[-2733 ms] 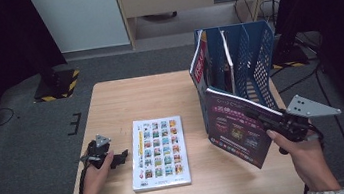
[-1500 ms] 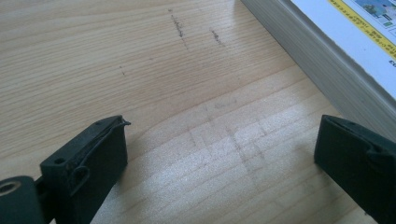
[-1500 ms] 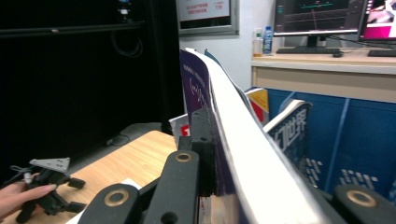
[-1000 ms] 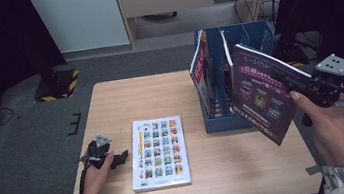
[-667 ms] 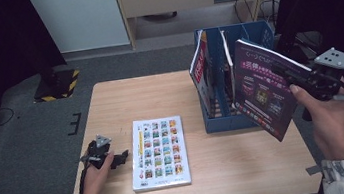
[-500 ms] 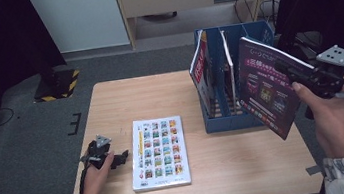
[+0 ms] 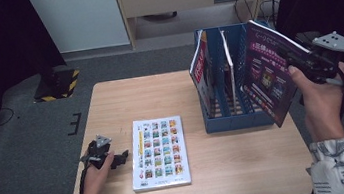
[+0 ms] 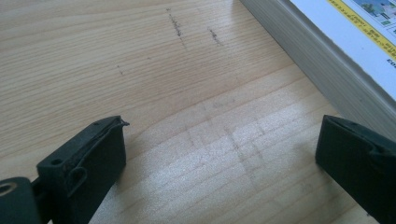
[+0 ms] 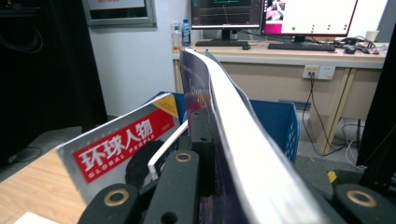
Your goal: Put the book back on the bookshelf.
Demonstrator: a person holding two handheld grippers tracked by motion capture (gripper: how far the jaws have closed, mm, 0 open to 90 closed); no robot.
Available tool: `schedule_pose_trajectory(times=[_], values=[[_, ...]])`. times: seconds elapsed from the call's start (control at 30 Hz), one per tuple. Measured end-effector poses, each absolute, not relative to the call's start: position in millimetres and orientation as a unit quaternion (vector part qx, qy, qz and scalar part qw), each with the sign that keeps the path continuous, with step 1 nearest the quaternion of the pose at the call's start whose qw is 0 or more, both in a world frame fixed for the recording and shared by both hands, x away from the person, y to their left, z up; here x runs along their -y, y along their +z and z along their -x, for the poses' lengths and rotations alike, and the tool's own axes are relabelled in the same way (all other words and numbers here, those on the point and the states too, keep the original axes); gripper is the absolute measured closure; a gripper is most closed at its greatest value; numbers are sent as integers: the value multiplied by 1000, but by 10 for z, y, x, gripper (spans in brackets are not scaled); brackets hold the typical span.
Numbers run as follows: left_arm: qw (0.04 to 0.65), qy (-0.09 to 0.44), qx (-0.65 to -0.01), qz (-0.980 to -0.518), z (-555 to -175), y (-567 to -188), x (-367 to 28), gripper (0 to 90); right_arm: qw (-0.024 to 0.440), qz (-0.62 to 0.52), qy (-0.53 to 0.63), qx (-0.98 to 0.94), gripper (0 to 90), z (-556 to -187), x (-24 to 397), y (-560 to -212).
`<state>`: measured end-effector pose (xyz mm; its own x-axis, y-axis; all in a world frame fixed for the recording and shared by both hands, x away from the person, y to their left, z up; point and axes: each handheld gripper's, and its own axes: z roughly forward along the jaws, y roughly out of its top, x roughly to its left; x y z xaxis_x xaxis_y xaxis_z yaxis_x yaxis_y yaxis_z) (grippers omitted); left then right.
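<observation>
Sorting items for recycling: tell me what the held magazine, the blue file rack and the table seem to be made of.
Magazine in the right gripper: glossy coated paper, judging by its printed purple cover and the way it curves.
File rack: probably moulded plastic, uniformly blue with slotted dividers.
Table: light wood or wood-look laminate; grain lines show, matte finish. Which one, I cannot tell.

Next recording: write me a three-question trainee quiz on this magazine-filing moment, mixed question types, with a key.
1. True or false: the right gripper is shut on the purple magazine.
2. Where does the white book lie? A) in the blue file rack B) flat on the table C) between the left gripper's fingers
3. What colour is the title band on the magazine already standing in the rack?

Key: 1 true. 2 B: flat on the table, beside the open left gripper. 3 red, with white lettering.
</observation>
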<state>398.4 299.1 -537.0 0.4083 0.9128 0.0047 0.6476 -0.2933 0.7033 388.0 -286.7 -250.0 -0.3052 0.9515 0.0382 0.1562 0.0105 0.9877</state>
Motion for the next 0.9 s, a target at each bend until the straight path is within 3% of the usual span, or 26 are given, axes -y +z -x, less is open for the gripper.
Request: schedule_pose_trajectory(times=[0.33,0.9], values=[[317,209,-501,-778,-3987,-5369,-2991,7,401,-471,512,-596,840,-4179,2757,-2442],[317,208,-500,-779,-3992,-5369,-2989,3,395,-490,516,-581,840,-4513,2570,-2480]])
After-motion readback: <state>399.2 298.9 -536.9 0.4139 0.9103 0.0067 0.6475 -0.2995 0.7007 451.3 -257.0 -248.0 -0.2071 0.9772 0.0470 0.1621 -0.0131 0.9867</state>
